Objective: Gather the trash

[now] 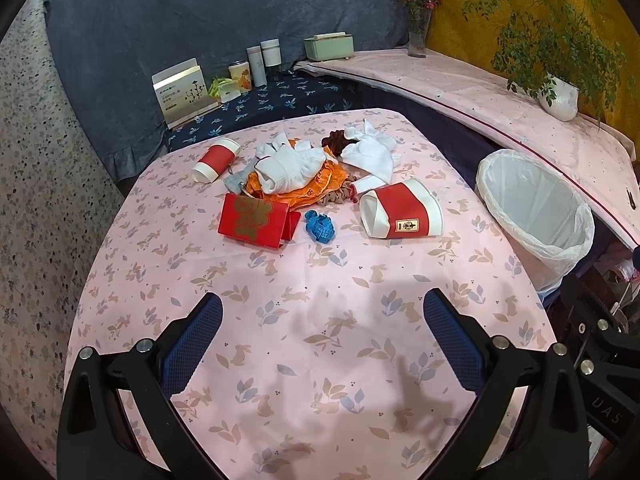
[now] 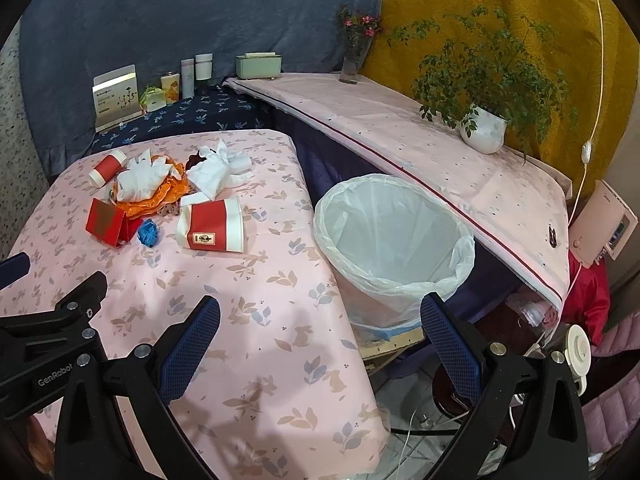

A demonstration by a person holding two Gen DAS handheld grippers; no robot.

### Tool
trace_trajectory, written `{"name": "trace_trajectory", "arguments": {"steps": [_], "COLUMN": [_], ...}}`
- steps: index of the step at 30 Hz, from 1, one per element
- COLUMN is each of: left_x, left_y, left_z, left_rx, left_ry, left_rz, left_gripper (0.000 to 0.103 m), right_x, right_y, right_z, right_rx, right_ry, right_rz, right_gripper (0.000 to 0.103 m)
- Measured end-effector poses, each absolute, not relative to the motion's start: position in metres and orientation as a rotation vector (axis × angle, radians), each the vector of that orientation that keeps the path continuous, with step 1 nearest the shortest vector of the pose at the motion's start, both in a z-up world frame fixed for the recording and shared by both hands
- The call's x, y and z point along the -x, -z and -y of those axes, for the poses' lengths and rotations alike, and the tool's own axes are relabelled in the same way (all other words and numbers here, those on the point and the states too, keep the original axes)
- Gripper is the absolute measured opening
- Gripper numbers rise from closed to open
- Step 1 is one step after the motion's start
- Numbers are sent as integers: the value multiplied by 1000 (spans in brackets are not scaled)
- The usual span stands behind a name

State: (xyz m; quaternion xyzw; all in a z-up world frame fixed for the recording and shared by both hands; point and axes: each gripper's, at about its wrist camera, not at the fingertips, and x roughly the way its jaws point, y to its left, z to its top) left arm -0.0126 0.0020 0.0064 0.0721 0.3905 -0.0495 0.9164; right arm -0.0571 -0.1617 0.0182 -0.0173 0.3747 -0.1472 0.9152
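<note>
On a pink rabbit-print tabletop (image 1: 320, 320), a heap of litter waits untouched near the far edge while both grippers hang back over bare cloth. At the table's right side stands a white-lined bin (image 2: 394, 248), its bag seemingly empty, which suggests collection has not yet begun. The left gripper (image 1: 322, 340) and the right gripper (image 2: 320, 340) each hold their blue-padded jaws spread wide, with nothing between them.

Largest of the trash is a squashed red-and-white paper cup (image 1: 402, 210) lying on its side, nearest the bin. Behind it sprawl white wads of tissue (image 1: 292, 168) over a crumpled orange bag (image 1: 316, 186). A red packet (image 1: 256, 220) stands at the heap's near left, a smaller red cup (image 1: 216, 159) lies tipped at the far left, and a small blue scrap (image 1: 320, 227) sits just beside the packet.

The opening move probably calls for a reach forward to one piece, likely the big cup, then a carry rightward over the bin's rim; its flattened body may want a grip across the narrow way.

Much of the pile is hard to read: something dark red and something brown peek from under the tissue, and what they are cannot be told. The bin's base is hidden behind the table edge, and the person holding the tools is out of sight.
</note>
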Motion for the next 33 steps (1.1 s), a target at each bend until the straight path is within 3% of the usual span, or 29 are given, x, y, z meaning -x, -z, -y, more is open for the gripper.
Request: {"name": "trace_trajectory", "arguments": {"steps": [33], "left_x": [-61], "left_y": [37], "left_z": [-62], "left_rx": [-52], "left_ry": [4], "left_rz": [-861], "left_gripper": [96], "right_x": [-13], "right_y": [26], "right_z": [135], "right_rx": [10], "right_ry": [217], "right_rz": [-773], "right_gripper": [96]}}
